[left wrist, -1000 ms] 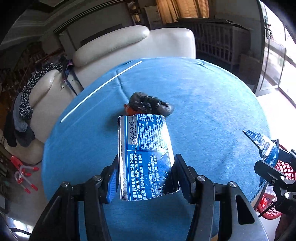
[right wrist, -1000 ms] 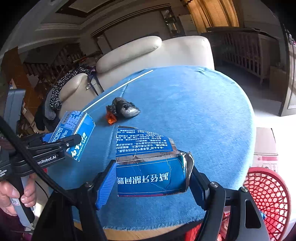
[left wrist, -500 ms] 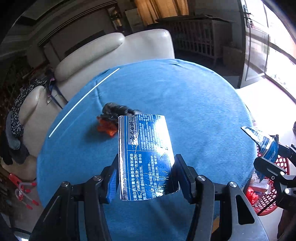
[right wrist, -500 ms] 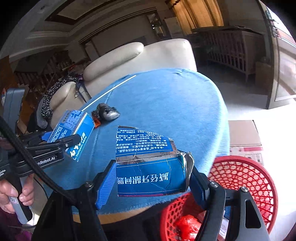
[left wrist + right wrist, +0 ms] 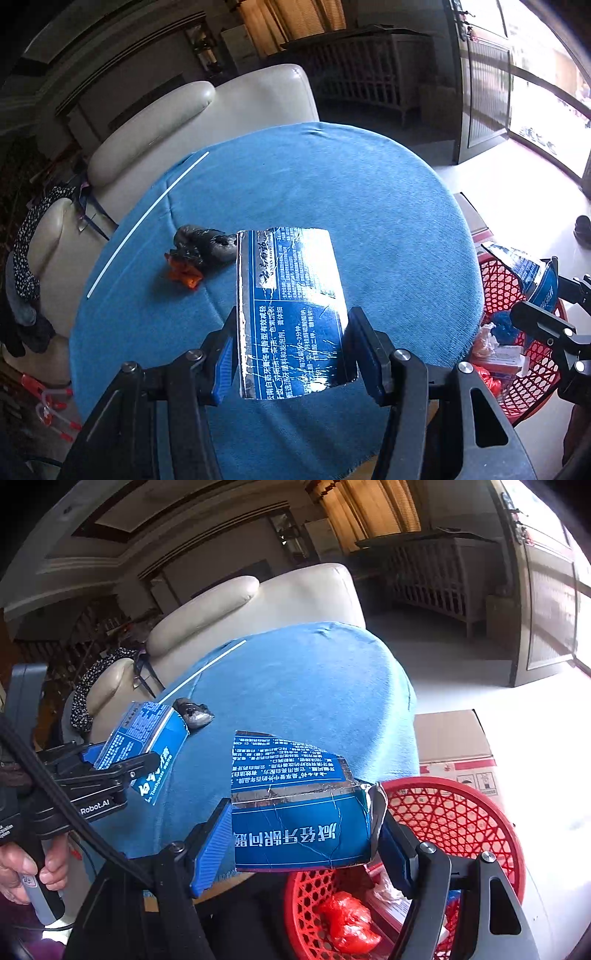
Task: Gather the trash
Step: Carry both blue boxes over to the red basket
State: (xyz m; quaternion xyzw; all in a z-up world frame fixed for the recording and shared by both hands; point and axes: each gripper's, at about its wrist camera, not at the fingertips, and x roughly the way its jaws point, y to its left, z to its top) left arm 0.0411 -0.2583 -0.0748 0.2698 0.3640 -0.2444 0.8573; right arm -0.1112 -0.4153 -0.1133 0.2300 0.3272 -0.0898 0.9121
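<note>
Blue carton, right: a torn blue toothpaste-box piece (image 5: 301, 834) sits low in the middle of the right wrist view, pinched across its width by the right gripper (image 5: 303, 842), blue pads pressed on both ends.
Blue carton, left: a second box piece (image 5: 291, 314) with a silvery edge fills the lower centre of the left wrist view, clamped between the jaws of the left gripper (image 5: 291, 350).
Where they hang: the right piece is at the table edge, partly over the rim of the red basket (image 5: 461, 812) at lower right; the left piece is above the blue tablecloth (image 5: 332, 192), with the basket at the far right of that frame.
Basket contents: red crumpled plastic (image 5: 347, 919) and other scraps lie inside.
Remaining trash: a dark crumpled bag with an orange scrap (image 5: 199, 251) lies on the cloth, left of centre.
Also on the cloth: a thin white stick (image 5: 147, 221) runs diagonally toward the upper left.
Step in hand: likely carrying the right piece over the basket to drop it.
Doing it well: bring the carton fully past the rim, over the open middle, before spreading the jaws; the light card could otherwise catch on the rim or cling to a pad.
Left side: best kept gripped until the right is clear.
</note>
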